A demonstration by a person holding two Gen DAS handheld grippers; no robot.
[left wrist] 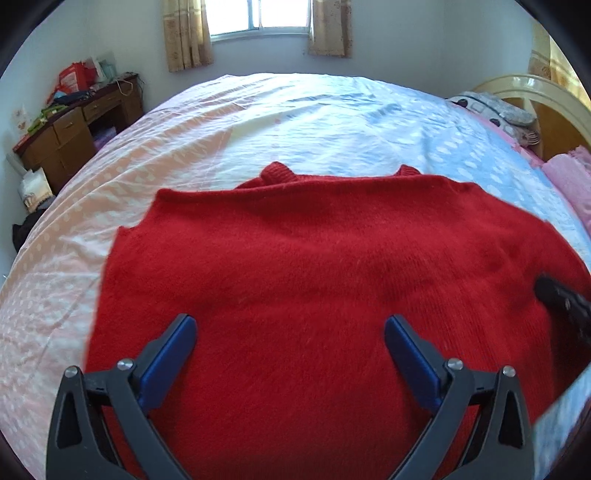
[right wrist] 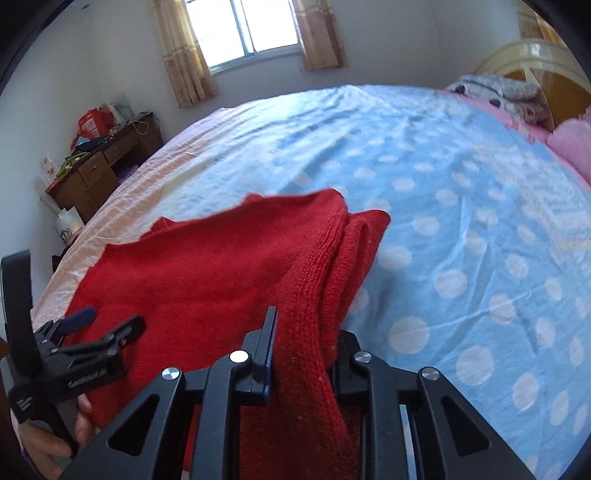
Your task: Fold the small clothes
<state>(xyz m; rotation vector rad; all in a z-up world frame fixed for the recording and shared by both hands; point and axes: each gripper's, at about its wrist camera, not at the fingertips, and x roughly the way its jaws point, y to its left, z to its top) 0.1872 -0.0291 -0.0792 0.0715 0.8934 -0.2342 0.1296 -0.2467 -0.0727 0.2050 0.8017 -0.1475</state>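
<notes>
Two hand-held grippers over one red sweater [left wrist: 314, 280] on the bed [left wrist: 332, 122]. The sweater lies spread on the bedsheet, near edge toward the cameras, collar end toward the window [left wrist: 258, 16].

Left hand-held gripper [left wrist: 290, 330]: blue-padded fingers [left wrist: 173, 347] spread wide, hanging just above the sweater's near middle, nothing between them. In the right wrist view the same tool [right wrist: 107, 325] shows at lower left, a hand [right wrist: 55, 439] gripping its handle.

Right hand-held gripper [right wrist: 303, 343]: jaws drawn in narrow and clamped on the sweater's knit right edge (a thick ribbed fold stands up between the pads and drapes over them). That edge is lifted off the sheet and bunched; the rest of the garment lies flat to the left. In the left wrist view only a dark tip of this tool [left wrist: 565, 299] shows at the sweater's right side.

Bedsheet: pink with pale dots on the left, blue with white dots on the right. A pink blanket [right wrist: 572, 147] sits at the right by the headboard [left wrist: 535, 96]. A cluttered wooden desk [left wrist: 74, 129] stands against the far-left wall, curtains [left wrist: 186, 33] beside the window.
</notes>
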